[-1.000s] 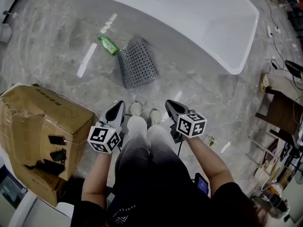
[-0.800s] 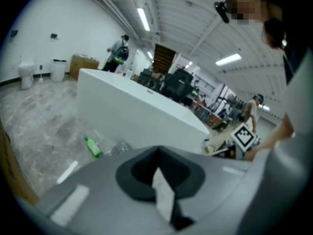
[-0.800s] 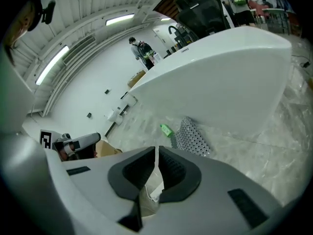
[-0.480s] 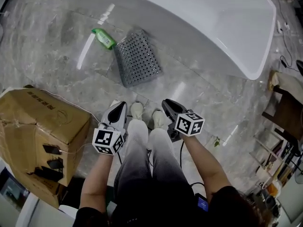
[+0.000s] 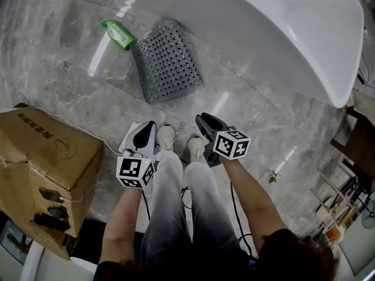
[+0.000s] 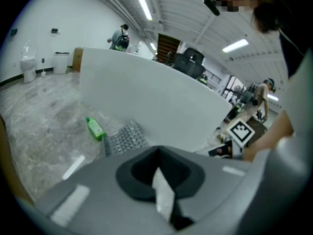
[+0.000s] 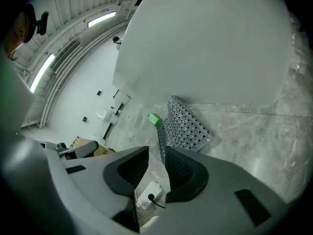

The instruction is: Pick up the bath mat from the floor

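While adjacent, one mat, one bottle

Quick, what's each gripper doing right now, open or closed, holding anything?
Left gripper: shut, holding nothing.
Right gripper: open, jaws have just been opening, nothing between them.
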The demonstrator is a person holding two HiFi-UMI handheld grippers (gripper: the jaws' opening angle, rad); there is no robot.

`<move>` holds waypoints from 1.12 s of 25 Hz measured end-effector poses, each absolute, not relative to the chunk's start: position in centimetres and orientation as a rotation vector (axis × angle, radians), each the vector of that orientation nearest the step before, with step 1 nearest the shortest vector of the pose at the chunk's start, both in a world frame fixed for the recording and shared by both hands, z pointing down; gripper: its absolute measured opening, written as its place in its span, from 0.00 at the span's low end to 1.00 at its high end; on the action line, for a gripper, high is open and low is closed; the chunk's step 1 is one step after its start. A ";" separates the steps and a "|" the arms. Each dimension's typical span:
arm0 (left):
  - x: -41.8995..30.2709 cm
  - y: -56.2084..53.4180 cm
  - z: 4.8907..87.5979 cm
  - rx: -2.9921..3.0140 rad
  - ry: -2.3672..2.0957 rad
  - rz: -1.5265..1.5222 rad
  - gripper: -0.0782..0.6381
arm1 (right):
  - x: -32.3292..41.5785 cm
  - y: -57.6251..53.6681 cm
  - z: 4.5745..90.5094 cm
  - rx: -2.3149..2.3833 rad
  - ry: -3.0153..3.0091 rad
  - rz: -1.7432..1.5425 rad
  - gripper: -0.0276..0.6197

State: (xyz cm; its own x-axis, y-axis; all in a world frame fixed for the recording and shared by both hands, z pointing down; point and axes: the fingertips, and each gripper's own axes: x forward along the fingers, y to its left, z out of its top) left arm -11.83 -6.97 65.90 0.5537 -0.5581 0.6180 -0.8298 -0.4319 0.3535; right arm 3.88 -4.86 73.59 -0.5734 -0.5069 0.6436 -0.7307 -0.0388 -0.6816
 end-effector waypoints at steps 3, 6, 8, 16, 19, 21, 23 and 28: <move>-11.7 -7.1 69.4 2.137 -1.121 0.560 0.12 | 4.1 -5.0 77.1 1.361 -2.003 1.692 0.20; -11.9 -7.5 72.7 2.131 -1.136 0.573 0.12 | 4.2 -5.3 80.5 1.397 -1.981 1.734 0.21; -11.9 -7.9 74.7 2.117 -1.160 0.565 0.12 | 4.6 -5.6 82.5 1.416 -1.976 1.749 0.21; -12.8 -9.5 80.8 2.136 -1.179 0.586 0.12 | 4.3 -7.0 89.5 1.497 -1.959 1.791 0.22; -13.2 -10.4 82.7 2.129 -1.200 0.574 0.12 | 4.3 -7.5 91.5 1.540 -1.955 1.818 0.22; -13.3 -11.0 84.0 2.133 -1.208 0.566 0.12 | 4.2 -7.9 93.0 1.563 -1.955 1.817 0.22; -13.2 -11.3 85.3 2.141 -1.201 0.570 0.12 | 4.2 -8.2 94.5 1.583 -1.944 1.830 0.22; -12.2 -11.5 87.7 2.170 -1.162 0.573 0.12 | 4.7 -8.3 97.3 1.598 -1.937 1.835 0.22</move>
State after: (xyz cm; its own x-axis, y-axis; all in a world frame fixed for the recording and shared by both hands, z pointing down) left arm -12.21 -11.54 87.74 0.5223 -0.5867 0.6188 -0.8481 -0.4332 0.3051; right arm 4.67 -8.31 97.28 -0.4714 -0.6213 0.6259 -0.6586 -0.2241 -0.7184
